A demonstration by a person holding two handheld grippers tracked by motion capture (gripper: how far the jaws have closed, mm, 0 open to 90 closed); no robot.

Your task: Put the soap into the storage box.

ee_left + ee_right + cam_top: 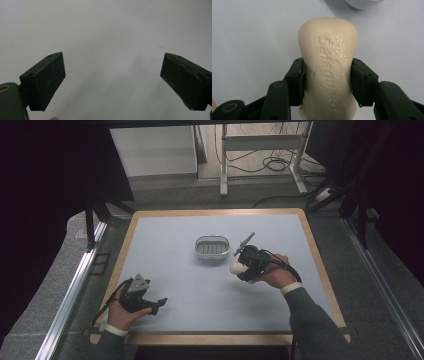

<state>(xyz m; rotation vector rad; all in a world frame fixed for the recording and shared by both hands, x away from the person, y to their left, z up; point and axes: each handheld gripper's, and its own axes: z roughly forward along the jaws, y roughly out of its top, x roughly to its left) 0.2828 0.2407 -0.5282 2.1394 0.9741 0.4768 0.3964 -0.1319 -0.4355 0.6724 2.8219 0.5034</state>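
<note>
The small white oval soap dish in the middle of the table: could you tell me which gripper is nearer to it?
Right. The right gripper, clamping a cream soap bar, sits just beside the white oval soap dish; the left gripper rests open near the table's front-left edge.

Your soap bar (328, 67) is a cream-white, waisted block with rounded ends and "Safeguard" and a shield pressed into its upper face. You have it pinched at its narrow waist, its long axis running from six to twelve o'clock in the right gripper view, held above the pale table. In the high view the soap bar (236, 266) sits right of the table's centre, at about five o'clock from the soap dish (212, 247), near it but apart. The dish is white, oval, with a slotted floor.
</note>
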